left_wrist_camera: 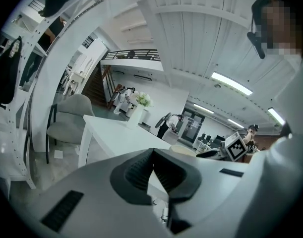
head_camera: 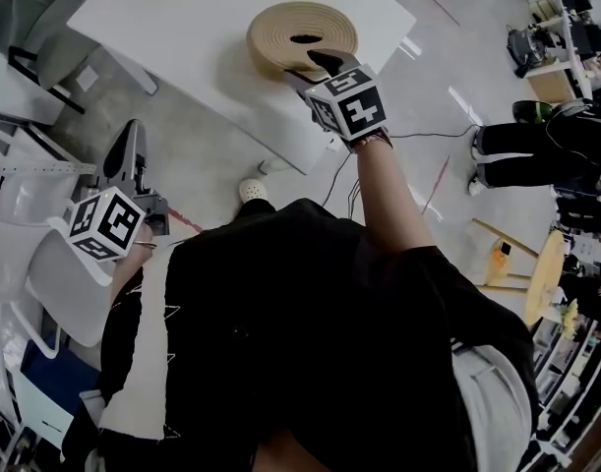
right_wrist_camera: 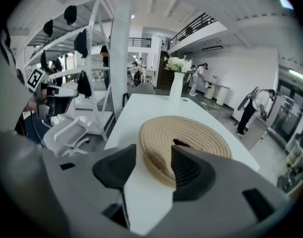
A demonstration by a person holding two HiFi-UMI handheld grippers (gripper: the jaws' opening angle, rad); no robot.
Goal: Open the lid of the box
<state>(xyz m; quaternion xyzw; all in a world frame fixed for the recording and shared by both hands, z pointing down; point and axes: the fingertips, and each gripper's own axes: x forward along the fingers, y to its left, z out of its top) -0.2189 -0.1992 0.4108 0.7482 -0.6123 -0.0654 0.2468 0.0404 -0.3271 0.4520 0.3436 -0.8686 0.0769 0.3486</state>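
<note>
Dark top (head_camera: 310, 342) of the person fills the lower head view. Right forearm (head_camera: 389, 195) bare, stretched straight toward 12 o'clock, wrist tipped downward. Left arm bent, held low at 9 o'clock, well apart from the table (head_camera: 182, 18).

Right gripper (head_camera: 325, 64): jaws wide apart, pressing on nothing. Its own view shows the right-hand pad in front of the box's near rim and the left-hand pad over bare tabletop just outside it; whether the pad touches the rim I cannot tell.

Left gripper (head_camera: 130, 138): pointing toward 12 o'clock, about level, pad tips together, nothing between them.

Box (head_camera: 302, 37): round, woven, tan, on the white table. Coiled top lies flat, dark slot at its centre.

Edges and room: box sits close to the table edge facing the person. Clear white tabletop runs from the box toward 9 and 10 o'clock. Grey floor (head_camera: 202, 155) lies between table and person, with a thin cable (head_camera: 428, 134) trailing at 3 o'clock. White chairs (head_camera: 64, 283) crowd the left gripper at 8 o'clock.
</note>
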